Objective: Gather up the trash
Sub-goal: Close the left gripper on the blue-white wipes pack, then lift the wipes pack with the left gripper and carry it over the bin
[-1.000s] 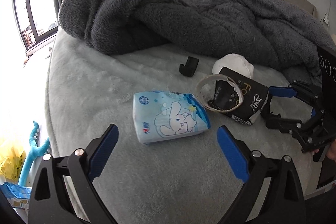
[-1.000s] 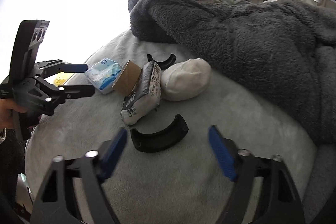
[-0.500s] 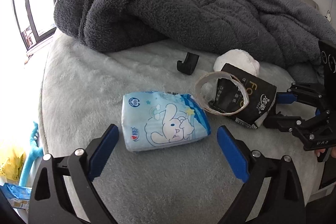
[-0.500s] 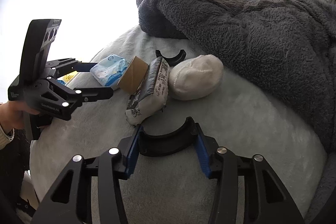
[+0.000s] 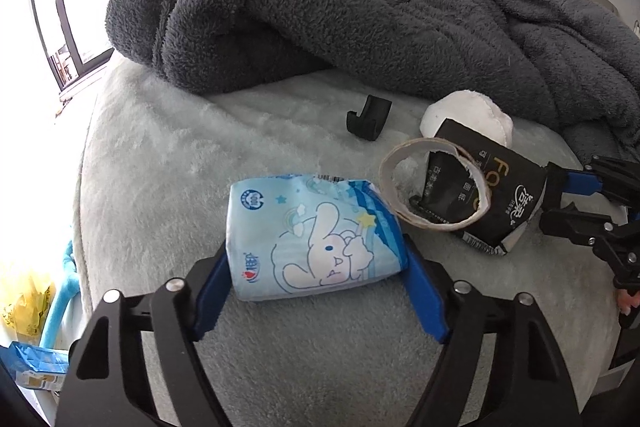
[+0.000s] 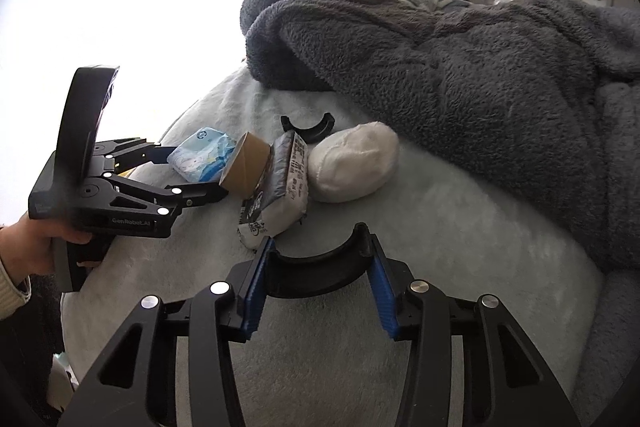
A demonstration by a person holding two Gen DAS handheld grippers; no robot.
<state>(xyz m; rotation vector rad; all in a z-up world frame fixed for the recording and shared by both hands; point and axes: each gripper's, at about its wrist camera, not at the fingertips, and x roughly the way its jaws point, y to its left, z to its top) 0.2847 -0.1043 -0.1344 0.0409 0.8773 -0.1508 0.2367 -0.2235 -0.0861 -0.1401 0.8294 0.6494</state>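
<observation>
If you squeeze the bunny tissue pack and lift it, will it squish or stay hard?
The bunny tissue pack would probably squish a bit: its wrapper looks soft and puffy, with rounded corners. It is likely light, as it barely dents the fluffy bed cover. The plastic looks smooth, so it might slip between the left hand-held gripper's blue pads, which have just been closing around it.

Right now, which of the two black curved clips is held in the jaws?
The nearer black curved clip, clamped at both ends by the right gripper. The other clip lies free beside the grey blanket.

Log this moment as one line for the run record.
left claw: just closed onto blue bunny-print tissue pack | right claw: shut on curved black plastic piece | both resting on pale fleece bed cover
</observation>
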